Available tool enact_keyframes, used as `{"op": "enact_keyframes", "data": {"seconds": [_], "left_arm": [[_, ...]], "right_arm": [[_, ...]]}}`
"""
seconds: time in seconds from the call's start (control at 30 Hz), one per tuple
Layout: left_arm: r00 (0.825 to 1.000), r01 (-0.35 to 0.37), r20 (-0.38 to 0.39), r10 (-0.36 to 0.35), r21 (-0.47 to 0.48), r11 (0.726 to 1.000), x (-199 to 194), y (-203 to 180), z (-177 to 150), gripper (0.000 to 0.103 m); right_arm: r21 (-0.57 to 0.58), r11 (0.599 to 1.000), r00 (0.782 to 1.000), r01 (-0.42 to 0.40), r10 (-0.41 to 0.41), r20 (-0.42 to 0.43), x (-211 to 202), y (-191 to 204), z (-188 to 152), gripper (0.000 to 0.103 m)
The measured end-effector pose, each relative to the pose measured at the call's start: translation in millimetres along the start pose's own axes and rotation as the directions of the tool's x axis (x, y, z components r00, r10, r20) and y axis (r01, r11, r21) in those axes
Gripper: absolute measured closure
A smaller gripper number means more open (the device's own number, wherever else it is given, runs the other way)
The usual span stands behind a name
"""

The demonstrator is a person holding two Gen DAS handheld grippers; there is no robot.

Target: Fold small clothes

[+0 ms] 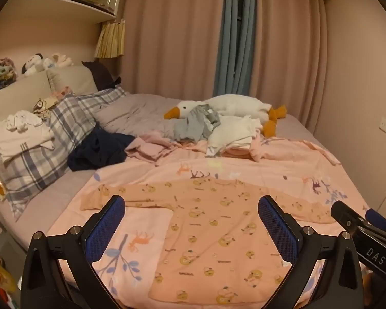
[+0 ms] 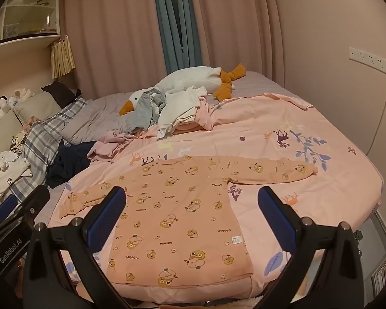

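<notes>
A small orange long-sleeved shirt (image 1: 213, 234) with a duck print lies flat on the pink bedspread, sleeves spread left and right; it also shows in the right wrist view (image 2: 182, 221). My left gripper (image 1: 191, 229) is open and empty, held above the shirt's lower half. My right gripper (image 2: 191, 221) is open and empty, above the shirt's near hem. The right gripper's body (image 1: 362, 234) shows at the right edge of the left wrist view. The left gripper's body (image 2: 15, 229) shows at the left edge of the right wrist view.
A heap of unfolded clothes (image 2: 167, 113) lies by a white goose plush (image 2: 193, 79) at the far side of the bed. A dark navy garment (image 1: 100, 149) lies beside plaid pillows (image 1: 51, 139). Folded white clothes (image 1: 20, 134) rest on the pillow. The bed's right edge (image 2: 373, 200) drops off.
</notes>
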State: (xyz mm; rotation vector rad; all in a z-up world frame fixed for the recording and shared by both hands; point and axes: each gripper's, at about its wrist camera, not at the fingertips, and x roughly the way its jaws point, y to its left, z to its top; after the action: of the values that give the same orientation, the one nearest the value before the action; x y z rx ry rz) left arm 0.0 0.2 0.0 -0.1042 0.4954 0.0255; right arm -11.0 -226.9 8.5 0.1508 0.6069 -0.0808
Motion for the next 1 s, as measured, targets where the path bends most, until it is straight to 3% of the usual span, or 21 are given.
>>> {"op": "enact_keyframes", "data": {"seconds": [1.0], "left_arm": [[1.0,0.012,-0.01,-0.013,-0.012,1.0,-3.2,-2.7,1.8,0.0]], "right_arm": [[0.005,1.0,1.0,0.02,-0.02,0.008,-0.1,-3.4,-0.1,0.0]]}}
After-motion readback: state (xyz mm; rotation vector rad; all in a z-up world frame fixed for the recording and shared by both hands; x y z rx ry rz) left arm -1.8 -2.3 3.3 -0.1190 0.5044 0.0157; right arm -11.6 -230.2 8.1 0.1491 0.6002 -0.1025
